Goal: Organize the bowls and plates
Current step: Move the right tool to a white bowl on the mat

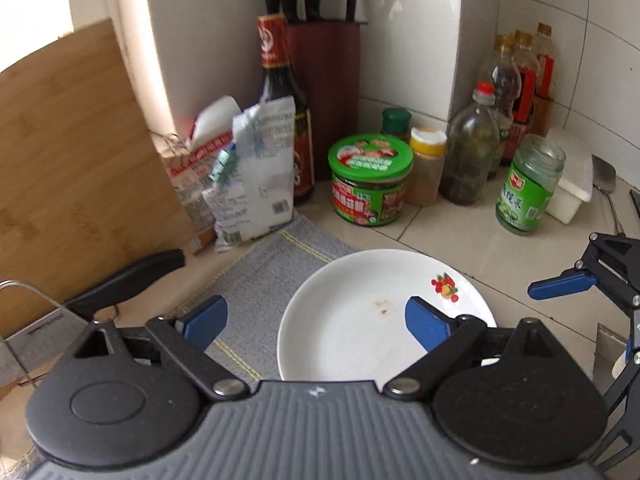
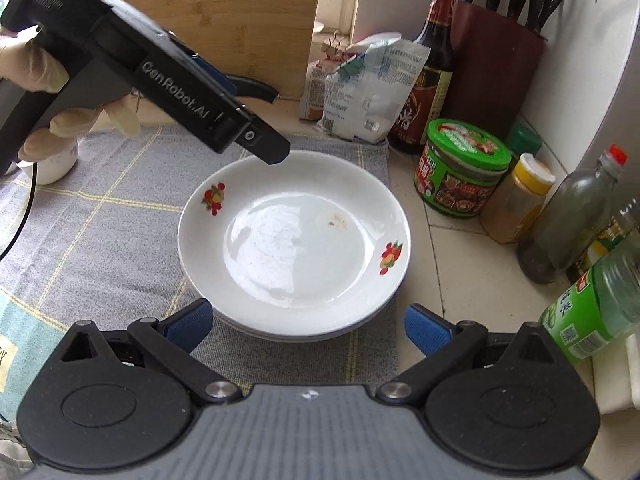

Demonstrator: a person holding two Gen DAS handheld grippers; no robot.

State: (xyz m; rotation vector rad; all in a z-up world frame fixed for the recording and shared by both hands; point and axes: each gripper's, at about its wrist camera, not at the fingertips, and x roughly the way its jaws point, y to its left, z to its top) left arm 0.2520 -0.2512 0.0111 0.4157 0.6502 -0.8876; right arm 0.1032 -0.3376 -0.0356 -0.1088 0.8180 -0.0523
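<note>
A stack of white plates with fruit prints (image 2: 294,240) sits on a grey checked cloth (image 2: 100,216); its top plate has a small stain near the middle. The stack shows in the left wrist view (image 1: 352,320) too. My left gripper (image 1: 316,322) is open and empty, hovering over the plate's near-left rim. My right gripper (image 2: 308,326) is open and empty, its fingertips either side of the stack's near rim, not touching. The left gripper's body (image 2: 160,80) hangs over the plate's far-left rim. A white bowl-like item (image 2: 52,164) sits partly hidden behind the gloved hand.
Jars and bottles crowd the corner: a green-lidded tub (image 2: 460,168), a spice jar (image 2: 520,200), a clear bottle (image 2: 576,216), a green-labelled jar (image 2: 592,304), a soy sauce bottle (image 2: 432,64). A knife block (image 2: 496,52), packets (image 2: 368,88) and a wooden board (image 1: 72,168) stand behind.
</note>
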